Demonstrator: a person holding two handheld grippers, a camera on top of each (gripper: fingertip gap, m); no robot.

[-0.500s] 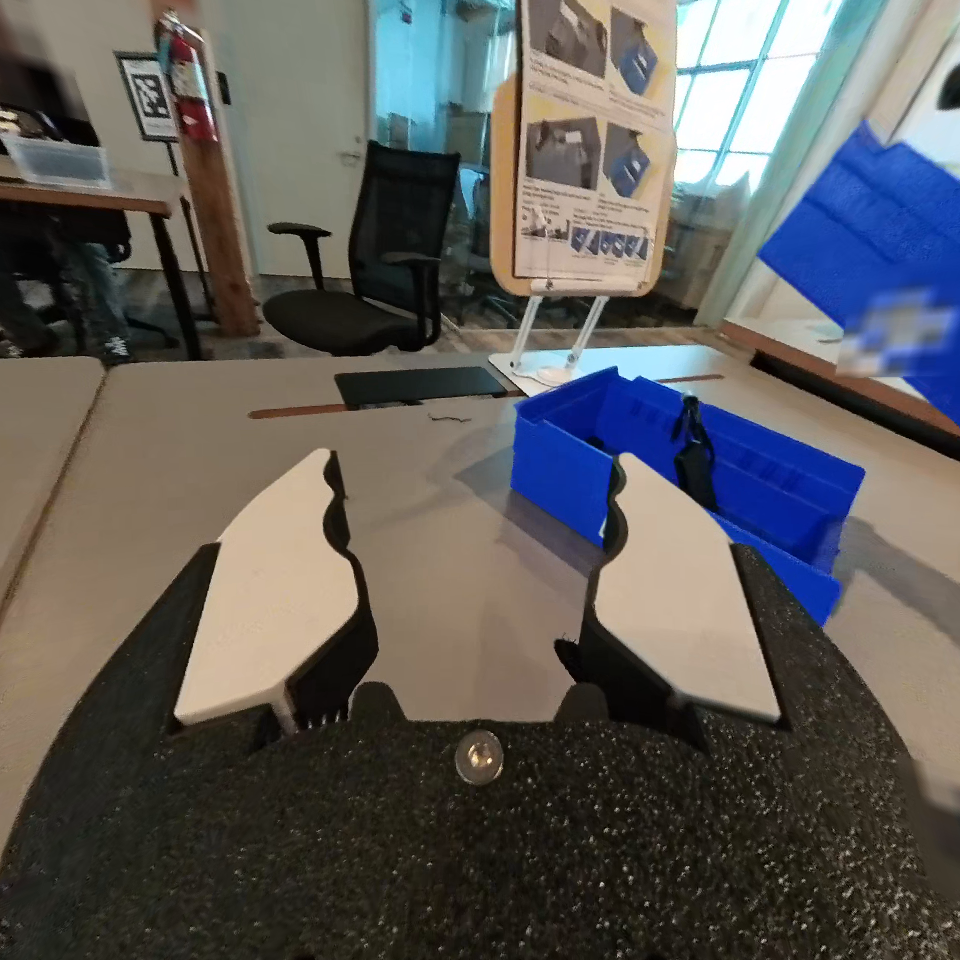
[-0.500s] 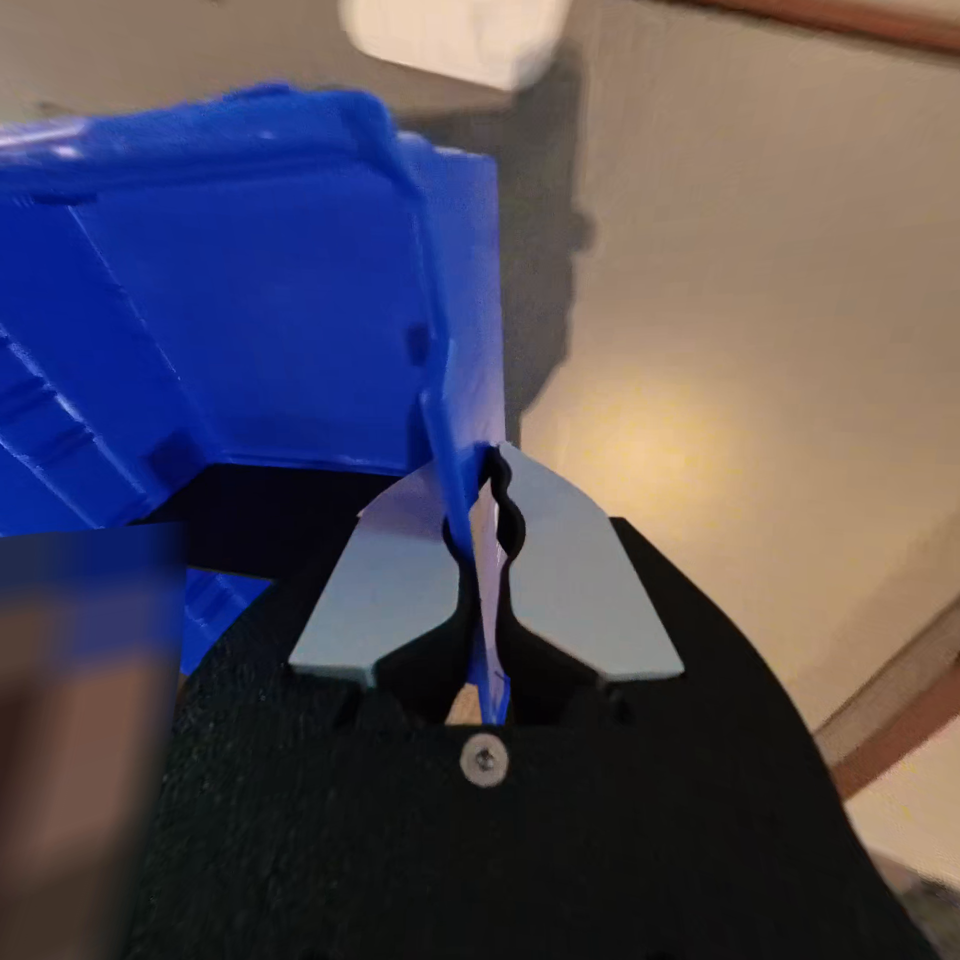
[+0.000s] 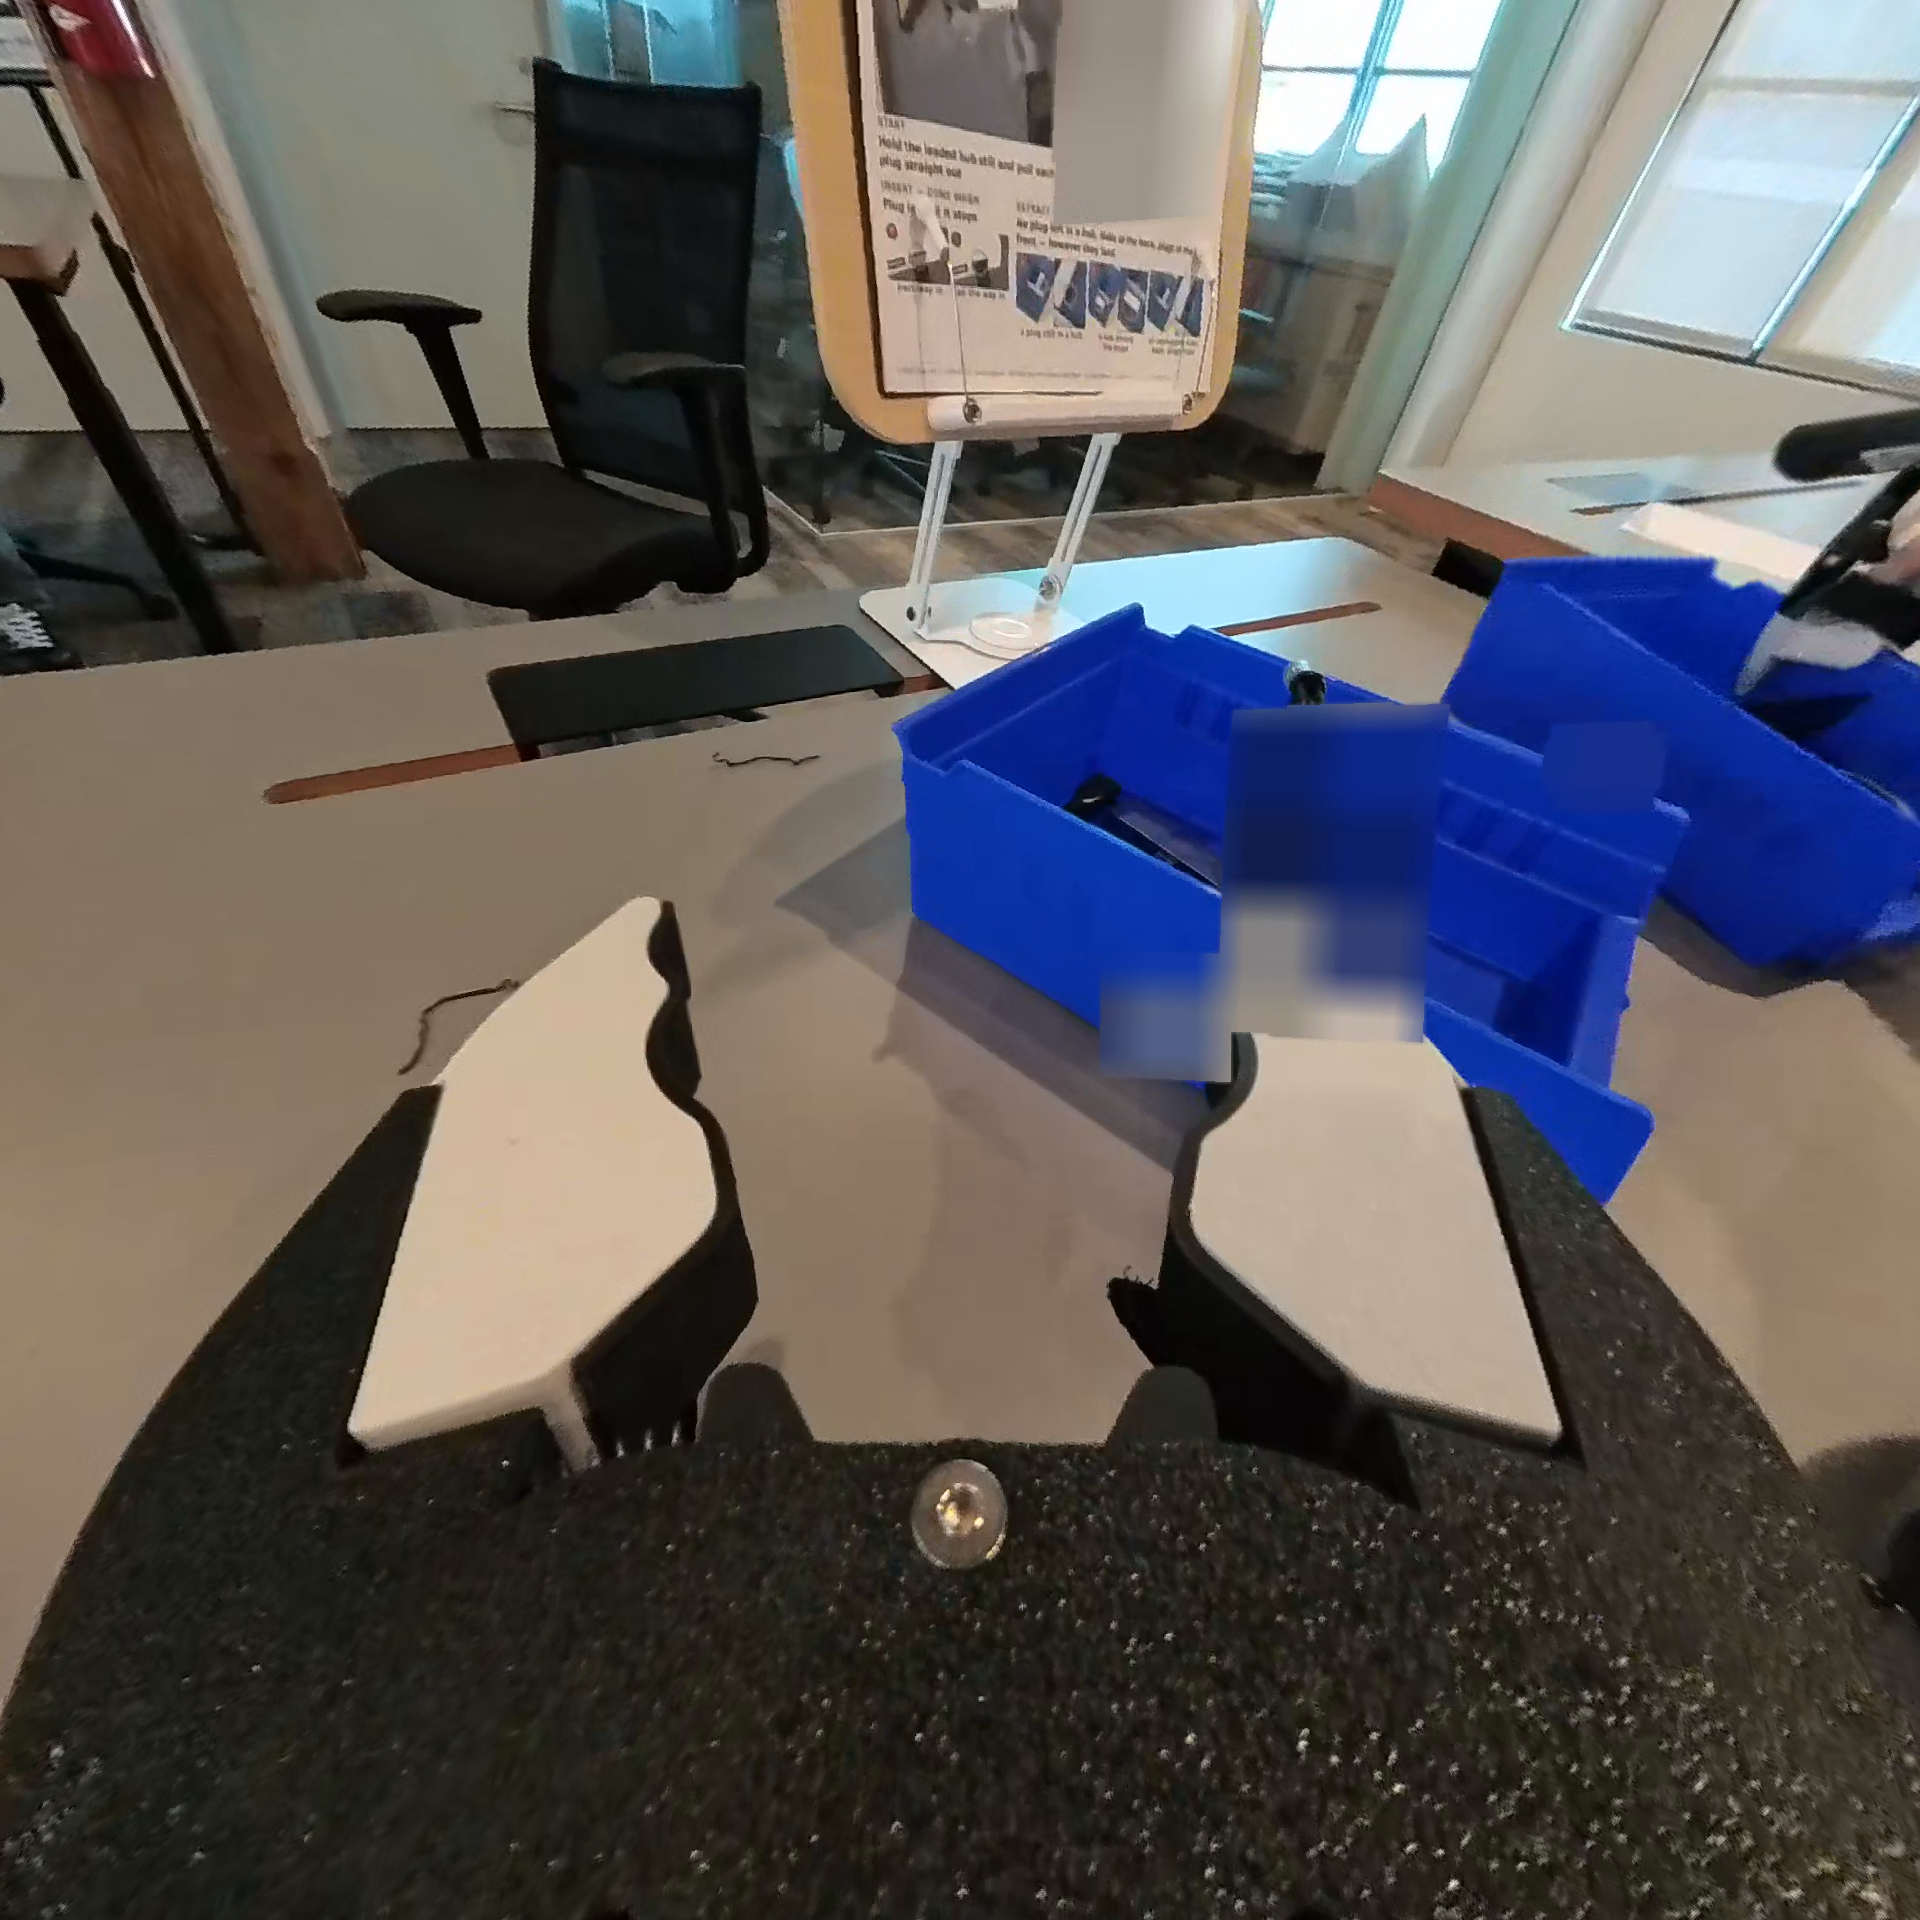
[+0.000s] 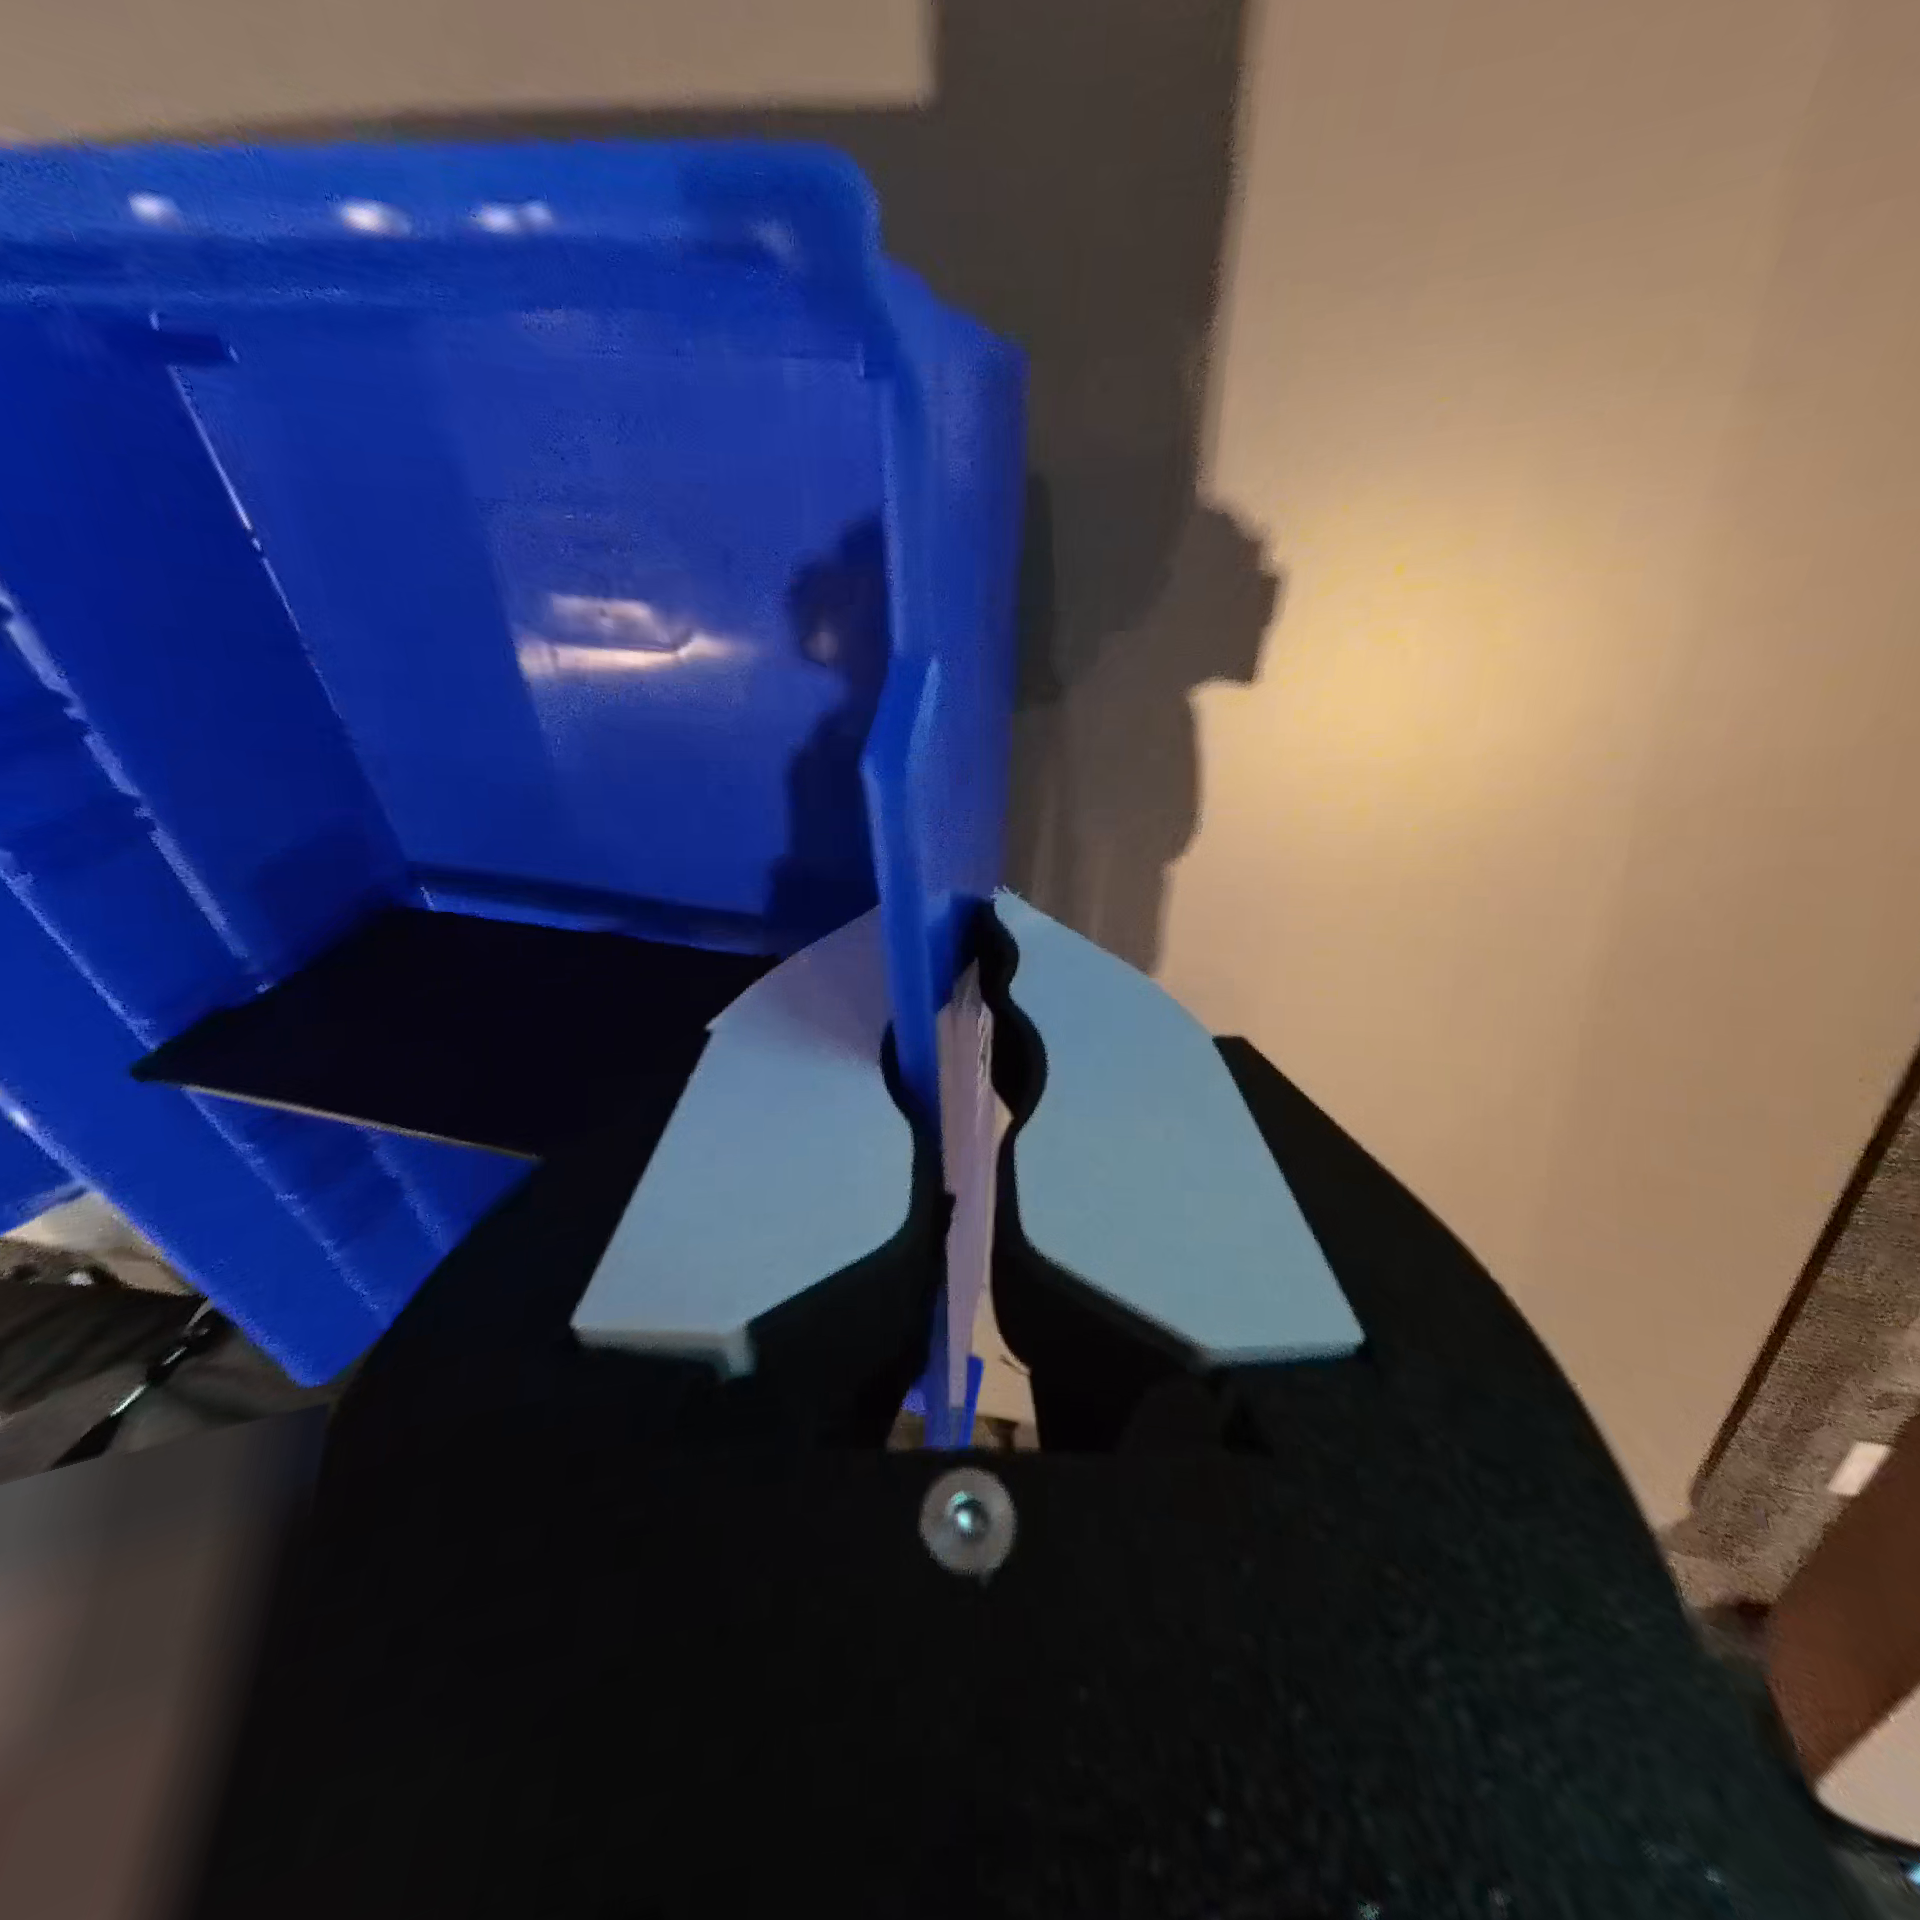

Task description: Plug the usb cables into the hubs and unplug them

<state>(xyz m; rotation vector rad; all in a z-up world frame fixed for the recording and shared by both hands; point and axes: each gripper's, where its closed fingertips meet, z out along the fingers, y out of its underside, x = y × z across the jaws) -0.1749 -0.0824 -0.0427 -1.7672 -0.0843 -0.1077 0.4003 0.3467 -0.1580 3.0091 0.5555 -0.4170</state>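
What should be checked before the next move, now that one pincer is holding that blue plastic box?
1. Right gripper grip on the wall of the empty blue plastic bin: ok, shut on it.
2. That bin set flat on the grey table: cannot tell; blurred.
3. Left gripper free: ok, open and empty.
4. Other blue plastic bin holding the dark cables within reach: ok, it sits just ahead of the left gripper.
5. Hub visible: cannot tell; a patch hides part of the contents.
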